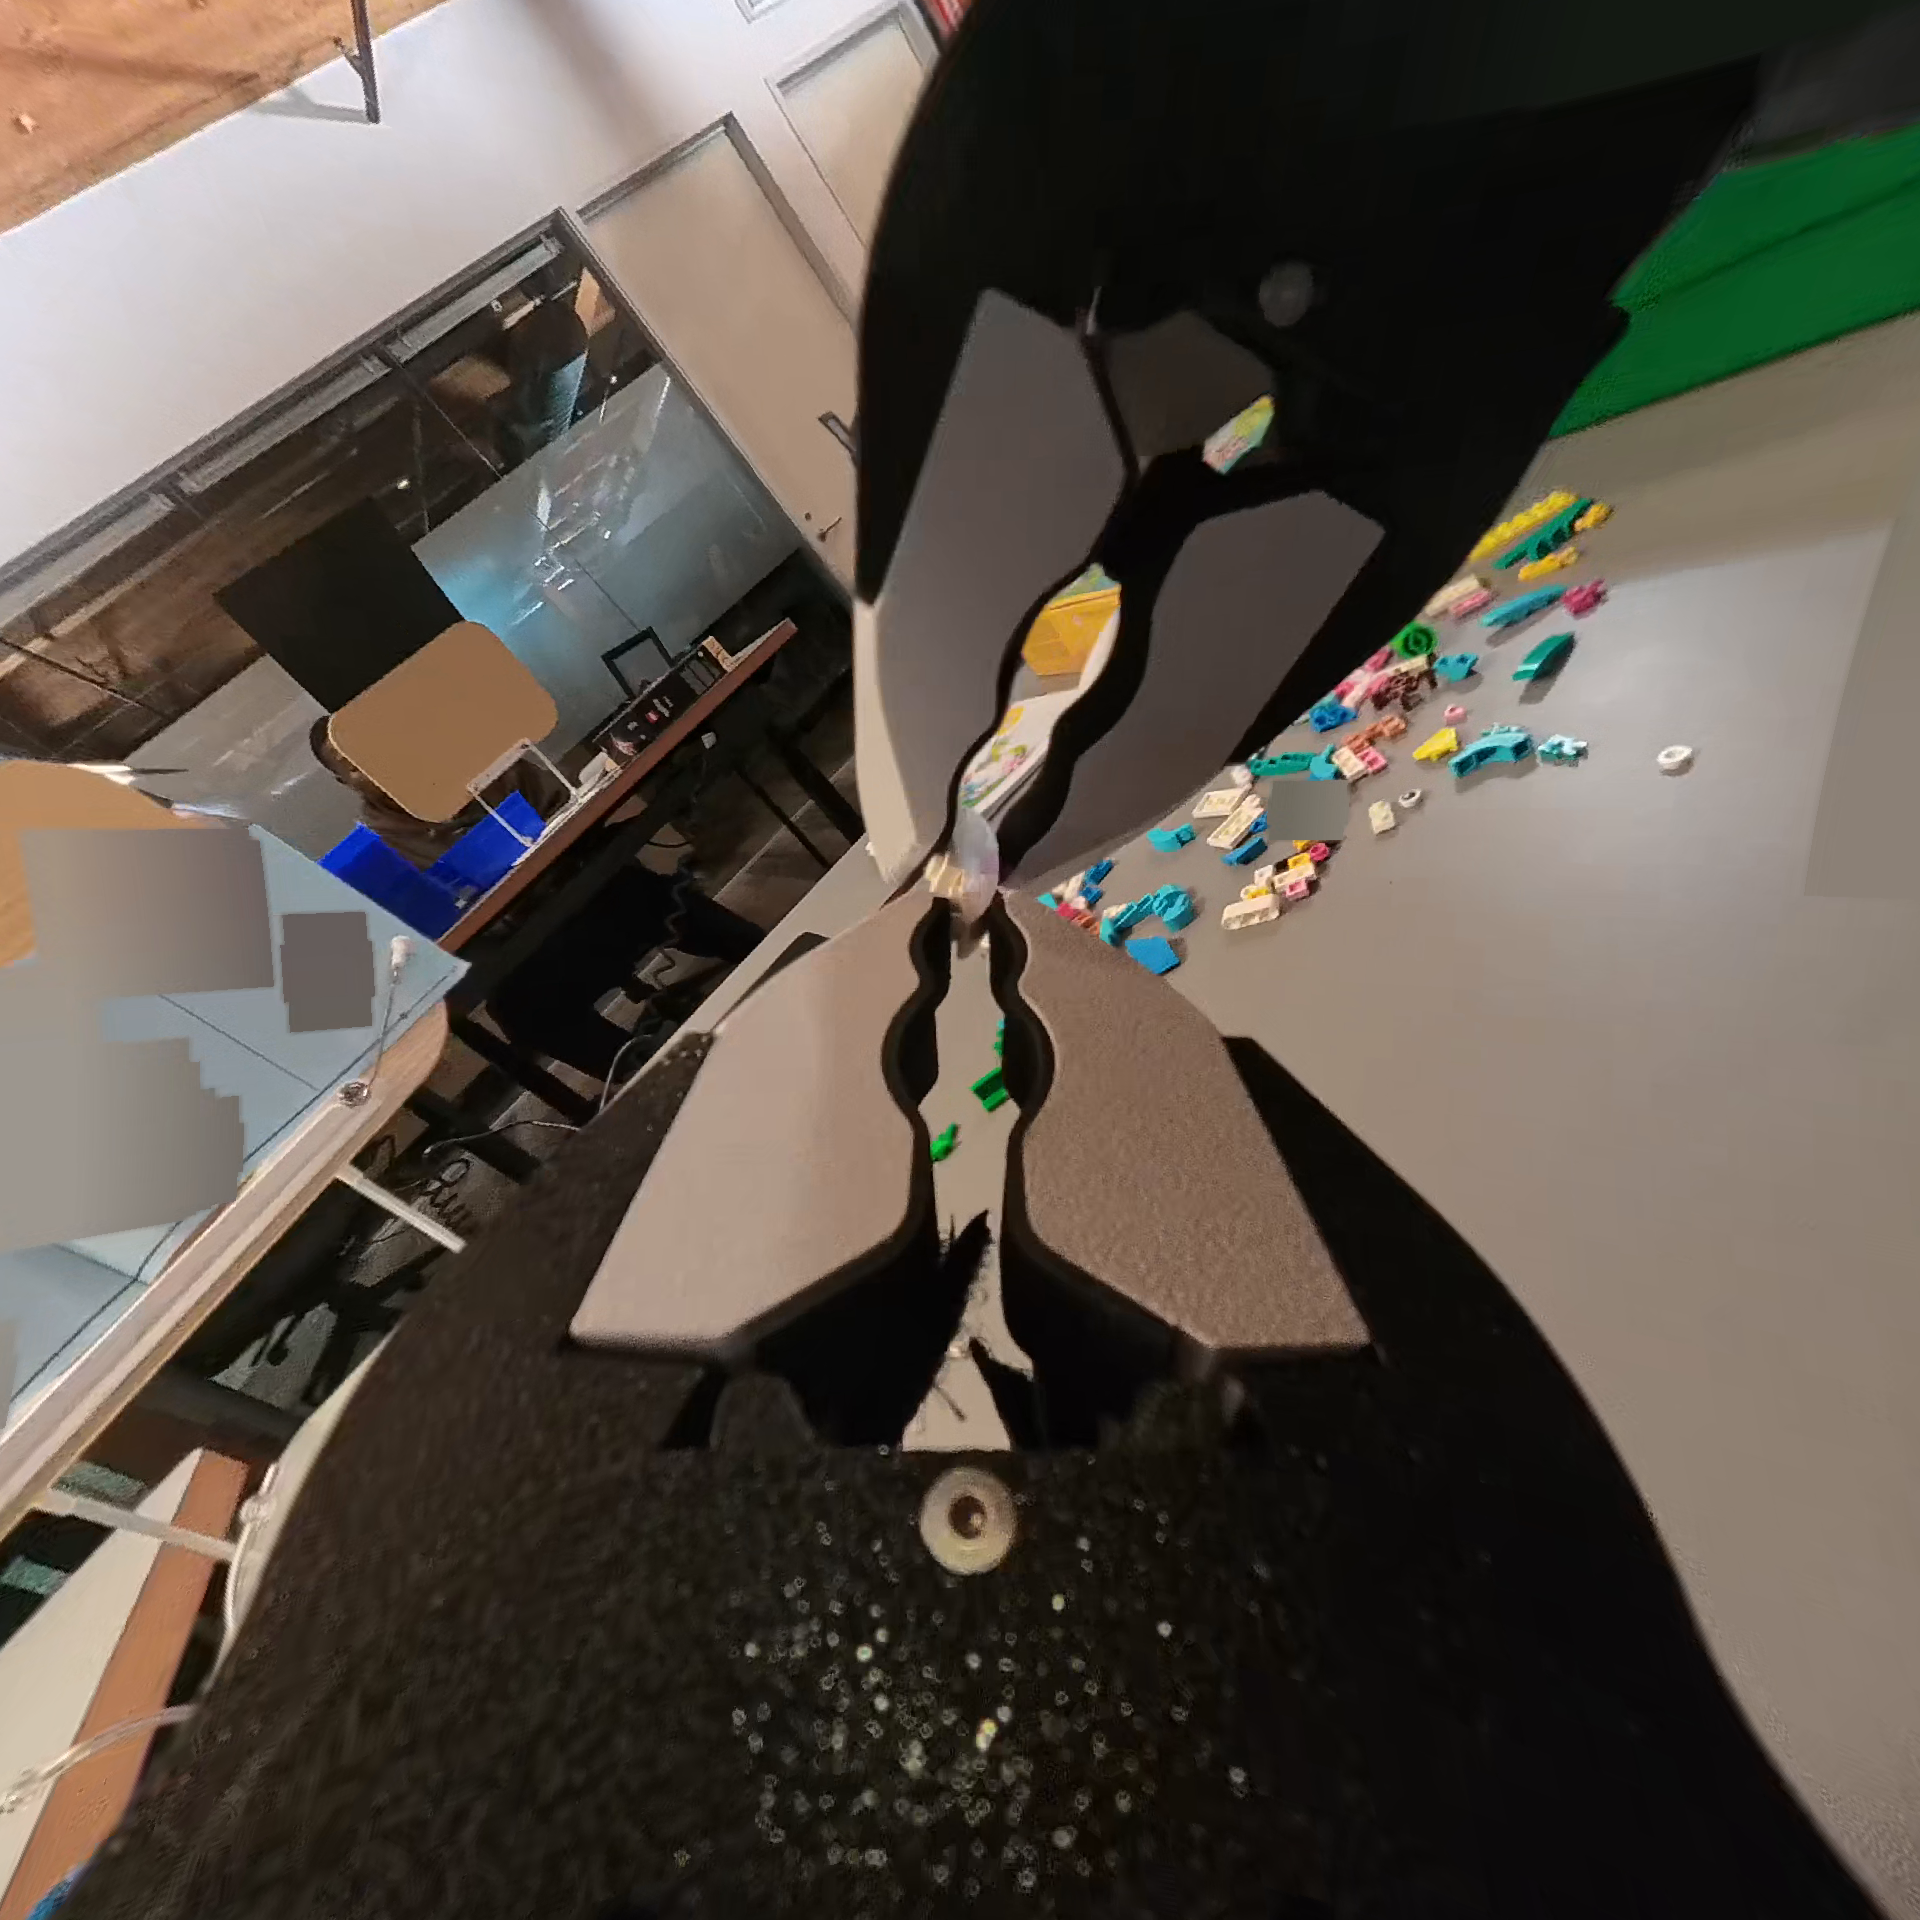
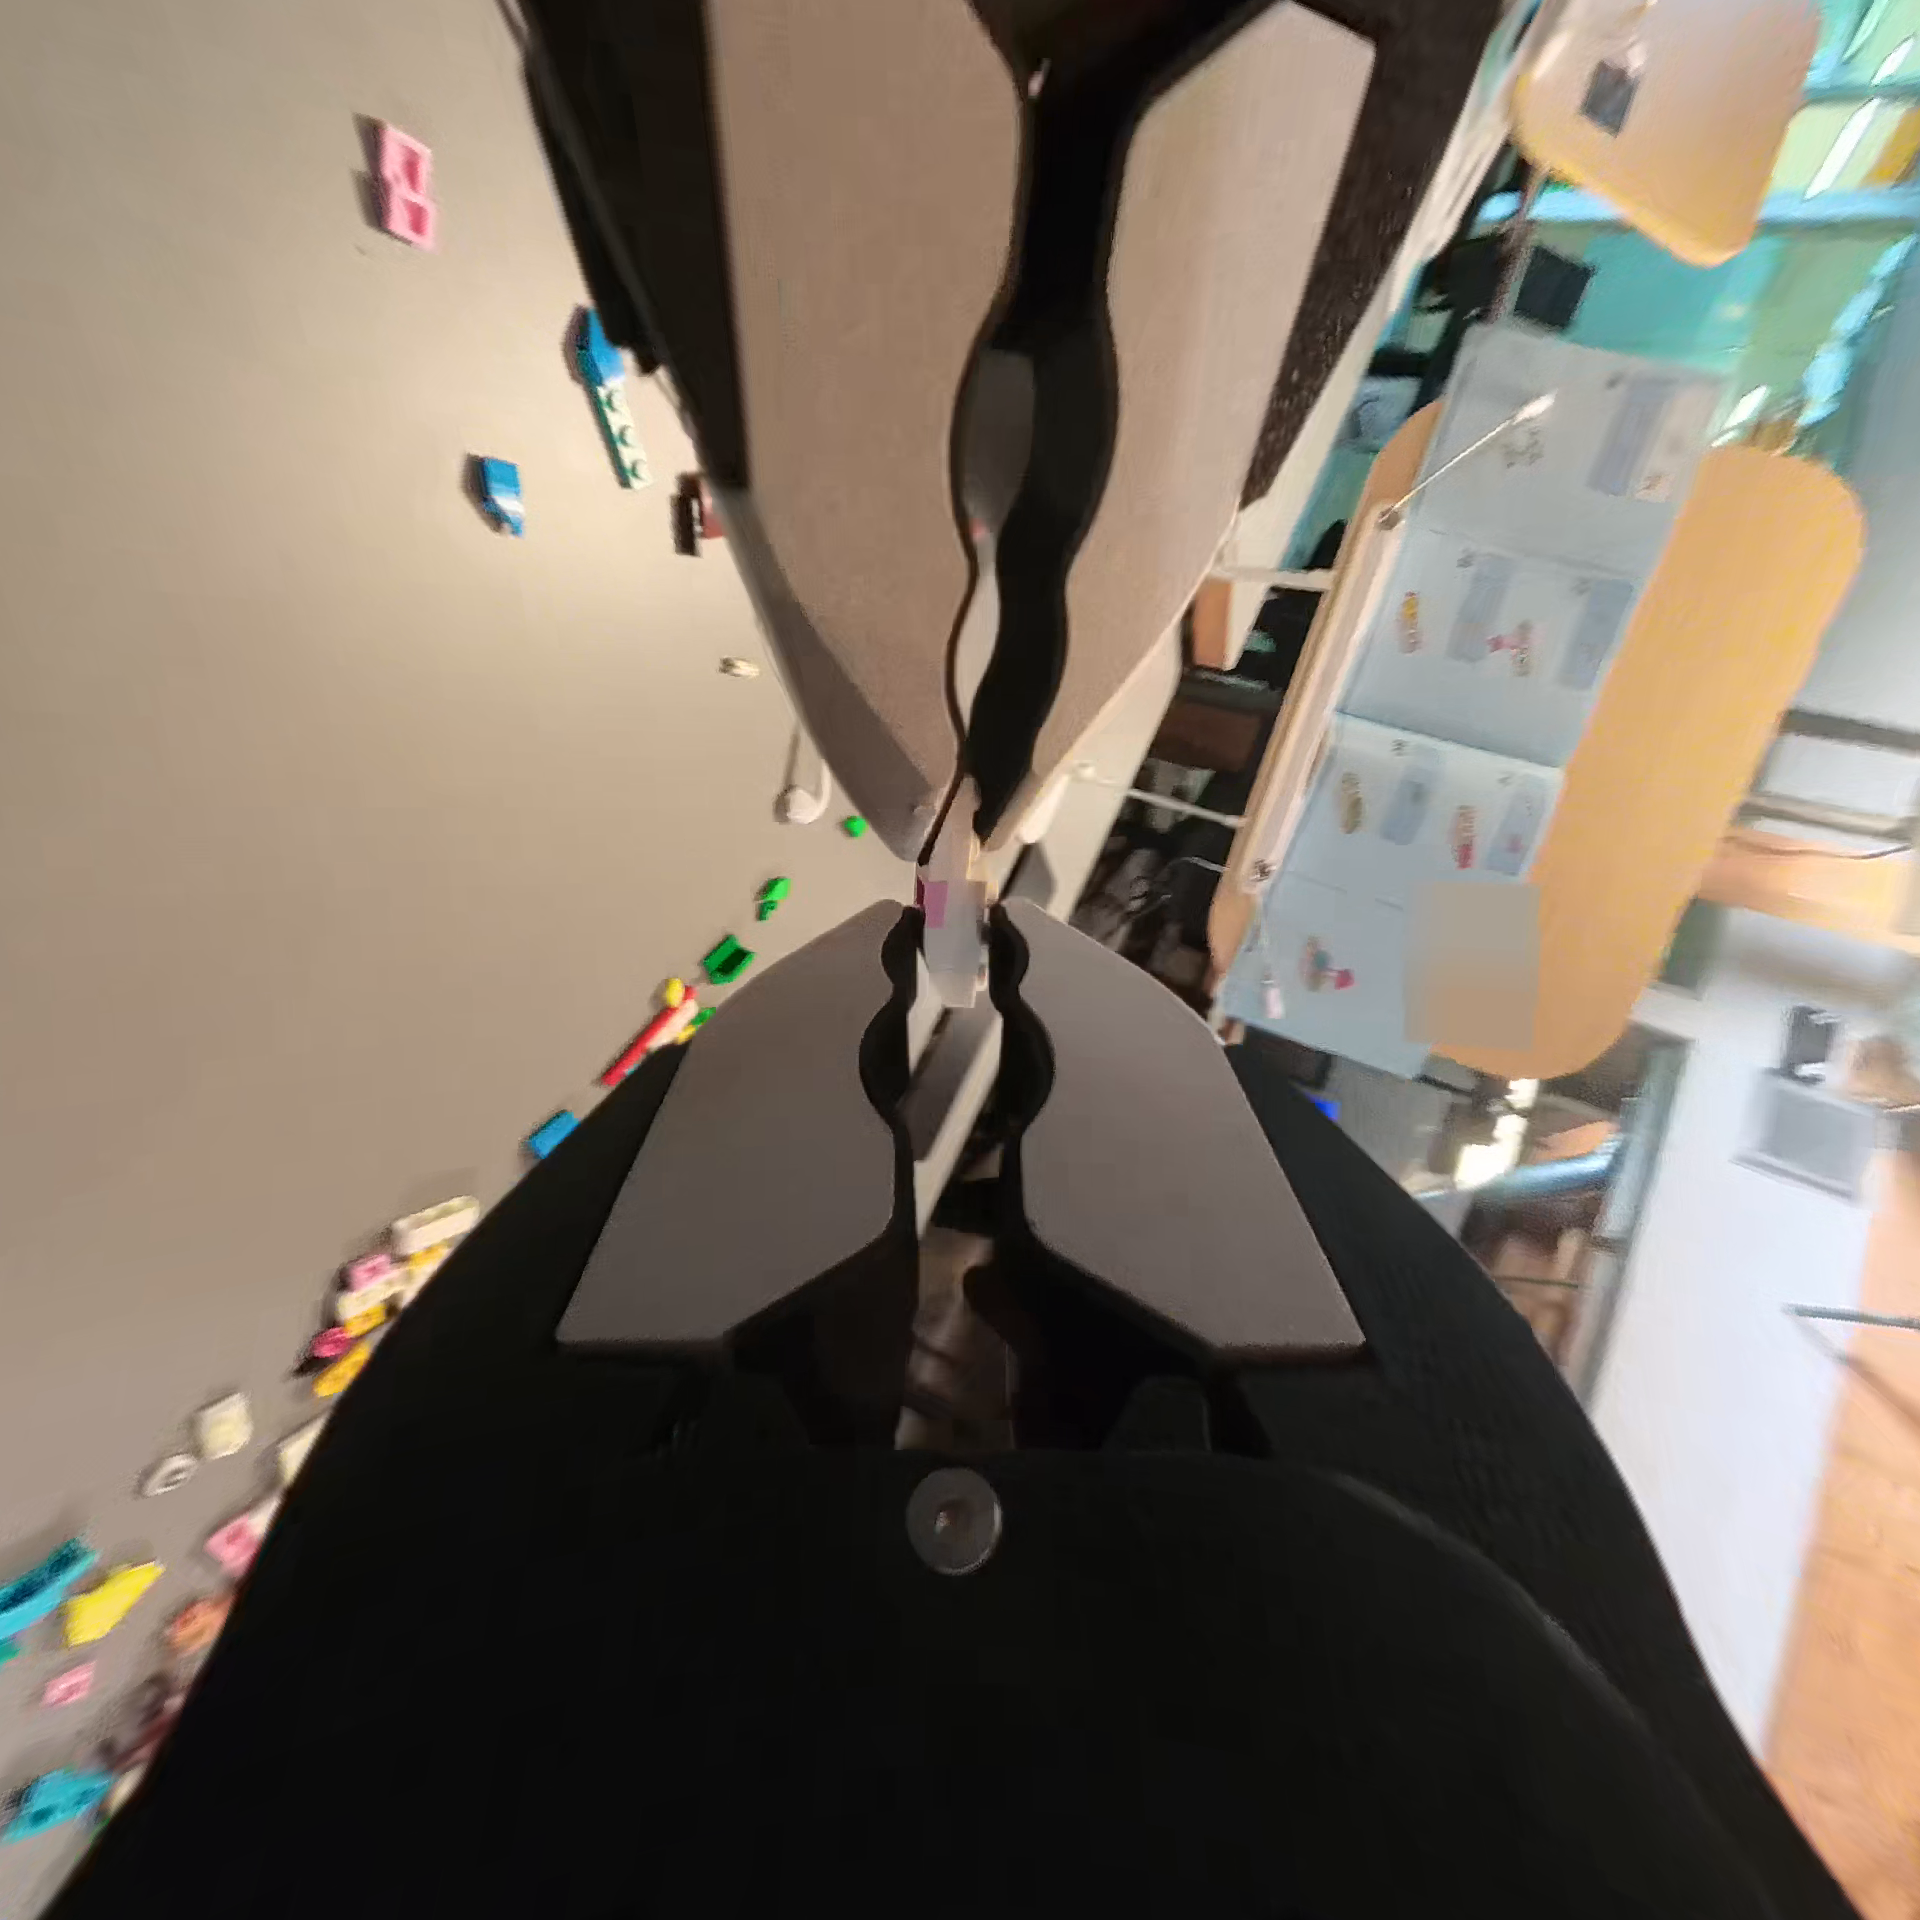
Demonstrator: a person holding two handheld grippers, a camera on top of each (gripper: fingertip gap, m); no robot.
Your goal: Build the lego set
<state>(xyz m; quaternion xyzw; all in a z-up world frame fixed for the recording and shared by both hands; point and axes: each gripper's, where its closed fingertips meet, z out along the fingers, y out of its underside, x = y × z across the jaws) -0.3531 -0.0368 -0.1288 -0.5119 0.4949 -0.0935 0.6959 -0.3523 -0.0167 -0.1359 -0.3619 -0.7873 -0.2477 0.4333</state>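
Observation:
Both grippers meet tip to tip in the air above the grey table (image 1: 1558, 1039). In the left wrist view my left gripper (image 1: 961, 923) comes from below, shut on a small white lego assembly (image 1: 961, 878). My right gripper (image 1: 951, 847) comes from above and pinches the same assembly. In the right wrist view my right gripper (image 2: 951, 920) is shut on the white assembly (image 2: 954, 951), which has a pink part (image 2: 938, 900). The left gripper (image 2: 961, 821) grips its far end. The join between the pieces is mostly hidden by the fingertips.
Several loose lego pieces (image 1: 1351, 727) in teal, pink, yellow and white lie scattered on the table, also in the right wrist view (image 2: 364, 1299). Small green pieces (image 2: 727, 956) lie near the table edge. An instruction booklet (image 1: 1008, 748) lies behind. A green sheet (image 1: 1766, 260) covers the far end.

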